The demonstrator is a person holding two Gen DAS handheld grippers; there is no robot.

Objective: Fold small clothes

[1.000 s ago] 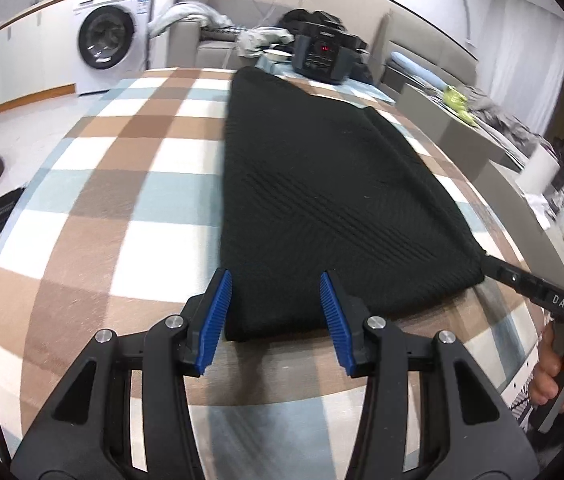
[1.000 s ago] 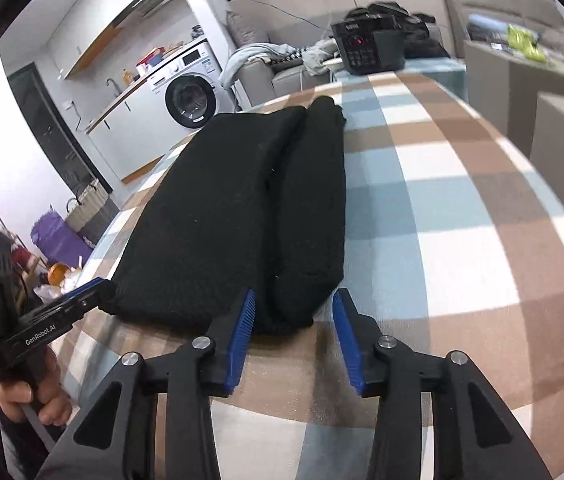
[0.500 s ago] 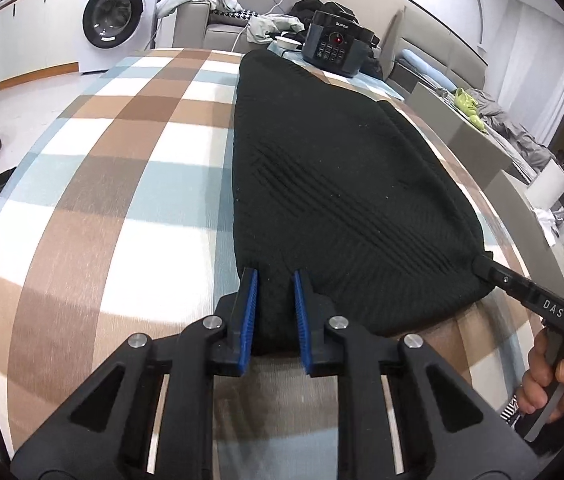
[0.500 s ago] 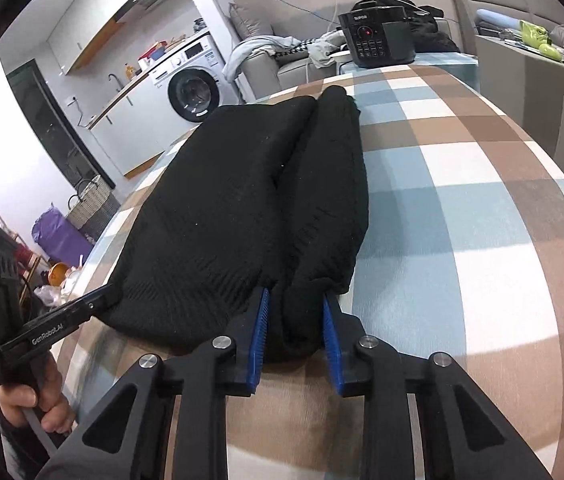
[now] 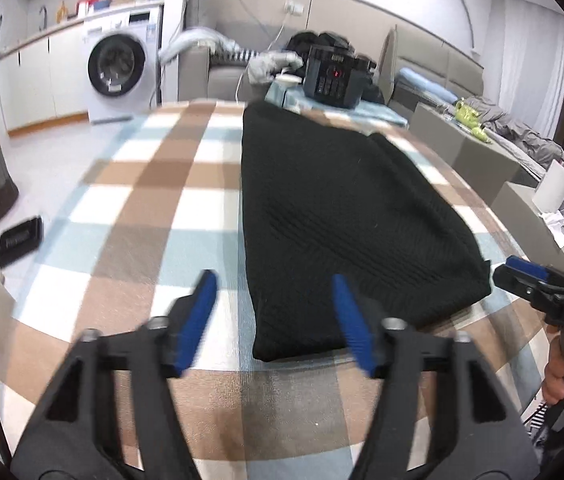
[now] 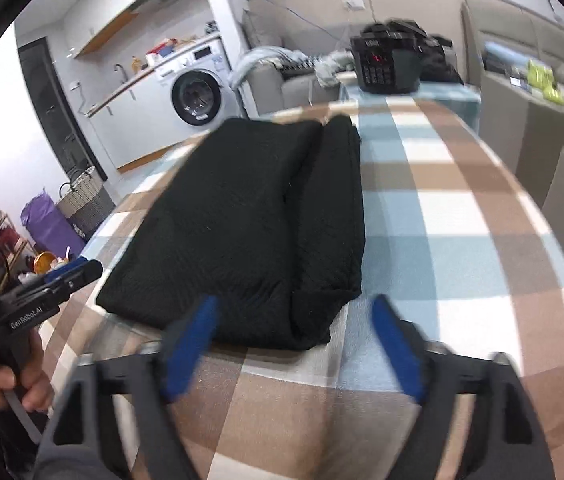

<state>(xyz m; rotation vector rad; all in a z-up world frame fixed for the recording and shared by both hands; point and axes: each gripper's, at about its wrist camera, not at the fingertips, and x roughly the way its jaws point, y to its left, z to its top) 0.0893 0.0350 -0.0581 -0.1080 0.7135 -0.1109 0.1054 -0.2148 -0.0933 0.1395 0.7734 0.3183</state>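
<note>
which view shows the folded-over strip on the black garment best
The right wrist view: the folded strip lies along the black garment with its seam running the full length. The left wrist view shows the garment mostly as one flat dark panel, the strip only hinted at its far right edge.

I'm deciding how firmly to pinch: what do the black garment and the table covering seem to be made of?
The garment looks like a thick matte knit, possibly wool or acrylic: faint diagonal ribbing shows and its folded edges are plump. The table covering looks like smooth, thin woven or printed fabric in a brown, blue and white check; fibre can't be told.
</note>
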